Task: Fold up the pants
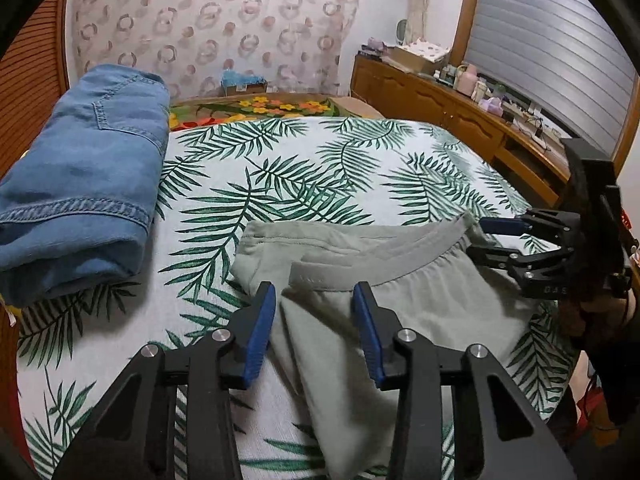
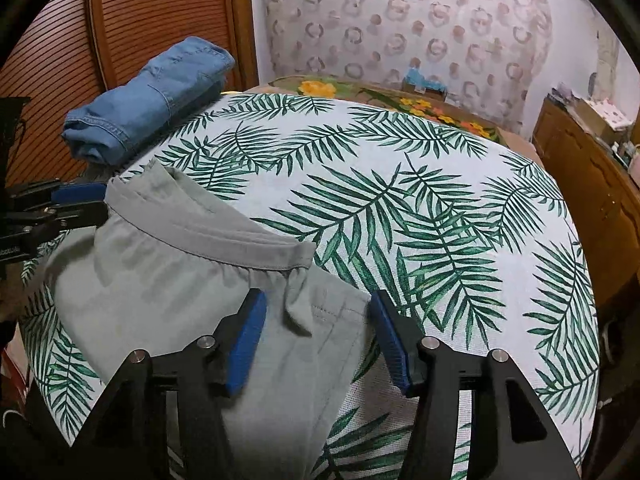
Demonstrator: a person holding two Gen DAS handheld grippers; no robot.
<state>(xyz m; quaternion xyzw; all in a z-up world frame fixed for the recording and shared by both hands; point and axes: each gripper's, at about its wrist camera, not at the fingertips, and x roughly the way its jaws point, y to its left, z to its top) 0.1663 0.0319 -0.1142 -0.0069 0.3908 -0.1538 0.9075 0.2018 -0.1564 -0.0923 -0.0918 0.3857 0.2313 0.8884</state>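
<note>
Grey-green pants (image 1: 420,304) lie partly folded on the palm-leaf sheet, waistband (image 1: 420,252) toward the far side. They also show in the right wrist view (image 2: 160,288). My left gripper (image 1: 314,312) is open, its jaws apart just above the pants' near left part. My right gripper (image 2: 316,328) is open over the pants' right edge below the waistband (image 2: 224,236). In the left wrist view the right gripper (image 1: 486,236) sits at the waistband's right end, jaws slightly apart. In the right wrist view the left gripper (image 2: 80,202) sits at the waistband's left end.
Folded blue jeans (image 1: 84,184) lie at the bed's far left, also in the right wrist view (image 2: 148,104). The leaf-print bed (image 1: 304,168) stretches ahead. A wooden sideboard (image 1: 452,108) with clutter stands right. A slatted wooden door (image 2: 80,40) is left.
</note>
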